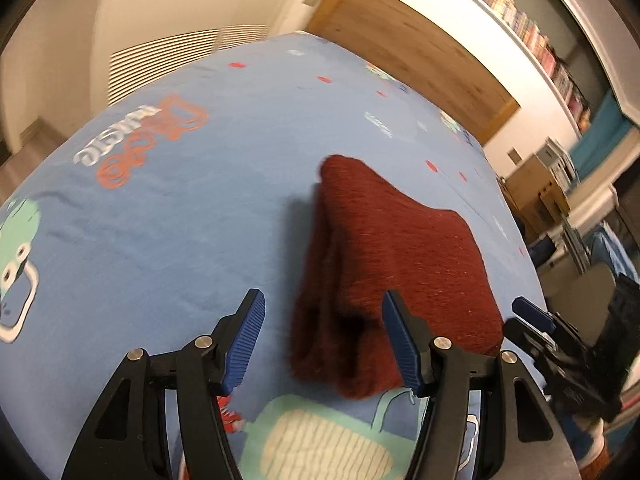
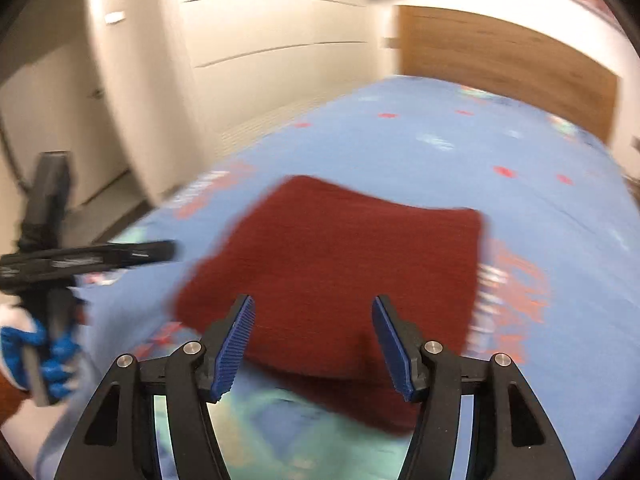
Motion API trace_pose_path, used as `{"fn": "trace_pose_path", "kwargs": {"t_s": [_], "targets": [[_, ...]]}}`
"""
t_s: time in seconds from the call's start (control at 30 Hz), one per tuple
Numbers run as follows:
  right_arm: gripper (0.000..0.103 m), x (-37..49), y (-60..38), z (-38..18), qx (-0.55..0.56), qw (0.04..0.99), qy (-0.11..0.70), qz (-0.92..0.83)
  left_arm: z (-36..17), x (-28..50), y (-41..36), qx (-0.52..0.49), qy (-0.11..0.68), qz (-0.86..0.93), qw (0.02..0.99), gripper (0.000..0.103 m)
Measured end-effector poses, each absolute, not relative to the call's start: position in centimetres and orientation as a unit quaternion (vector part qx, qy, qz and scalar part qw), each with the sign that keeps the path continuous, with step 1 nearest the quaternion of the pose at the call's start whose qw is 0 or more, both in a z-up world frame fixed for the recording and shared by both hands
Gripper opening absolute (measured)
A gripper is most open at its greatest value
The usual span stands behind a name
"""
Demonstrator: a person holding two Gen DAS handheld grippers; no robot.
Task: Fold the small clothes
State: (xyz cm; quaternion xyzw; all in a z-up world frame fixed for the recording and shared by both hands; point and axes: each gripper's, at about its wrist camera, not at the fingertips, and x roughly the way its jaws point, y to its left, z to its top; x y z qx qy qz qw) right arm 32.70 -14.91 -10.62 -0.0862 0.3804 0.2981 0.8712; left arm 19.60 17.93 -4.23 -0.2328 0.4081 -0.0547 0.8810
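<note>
A dark red knitted garment (image 1: 384,264) is seen lying folded into a thick, roughly square bundle on a blue bedsheet (image 1: 168,200) printed with cartoon figures and lettering. Its stacked layers are shown along the left edge in the left wrist view. The left gripper (image 1: 323,344) is held wide apart above the near end of the bundle, with nothing between its blue ribbed pads (image 1: 244,344). The right gripper (image 2: 313,346) is likewise spread wide over the near edge of the garment (image 2: 340,256), and nothing is clasped. The right view is blurred. A wooden headboard (image 1: 416,56) is seen beyond the sheet, and a shelf of books (image 1: 532,36) runs along the wall.
</note>
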Motion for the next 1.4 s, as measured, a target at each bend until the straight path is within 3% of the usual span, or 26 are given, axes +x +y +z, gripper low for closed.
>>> {"fn": "trace_pose_path", "kwargs": {"t_s": [0.1, 0.27, 0.57, 0.7, 0.77, 0.9, 1.0, 1.1, 1.4], "targets": [[0.064, 35.1, -17.5, -12.9, -0.084, 0.877, 0.409, 0.237, -5.1, 21.5, 16.7, -0.215, 0.421, -0.064, 0.879, 0.056], [0.084, 37.5, -18.0, -18.0, -0.048, 0.853, 0.467, 0.229, -7.8, 24.0, 15.1, -0.175, 0.455, -0.059, 0.871, 0.058], [0.091, 40.6, -20.6, -18.1, 0.057, 0.824, 0.494, 0.271, -9.4, 26.7, 14.6, -0.189, 0.467, -0.112, 0.856, 0.063], [0.096, 41.5, -21.0, -19.2, 0.088, 0.811, 0.510, 0.274, -11.7, 28.7, 15.6, -0.214, 0.487, -0.127, 0.838, 0.078], [0.097, 41.9, -20.7, -20.5, 0.110, 0.796, 0.522, 0.286, -13.1, 29.8, 16.8, -0.255, 0.493, -0.152, 0.818, 0.079], [0.095, 42.8, -21.1, -22.9, 0.180, 0.767, 0.530, 0.314, -14.0, 30.9, 18.3, -0.307, 0.481, -0.200, 0.796, 0.076], [0.080, 42.4, -21.6, -23.1, 0.210, 0.758, 0.520, 0.333, -14.9, 31.6, 19.4, -0.373, 0.473, -0.241, 0.761, 0.057], [0.069, 42.1, -22.0, -22.5, 0.215, 0.757, 0.511, 0.345, -14.4, 31.7, 19.3, -0.400, 0.456, -0.267, 0.748, 0.050], [0.064, 41.0, -26.9, -14.3, 0.207, 0.802, 0.427, 0.363, -9.0, 34.3, 14.8, -0.415, 0.396, -0.338, 0.746, 0.046]]}}
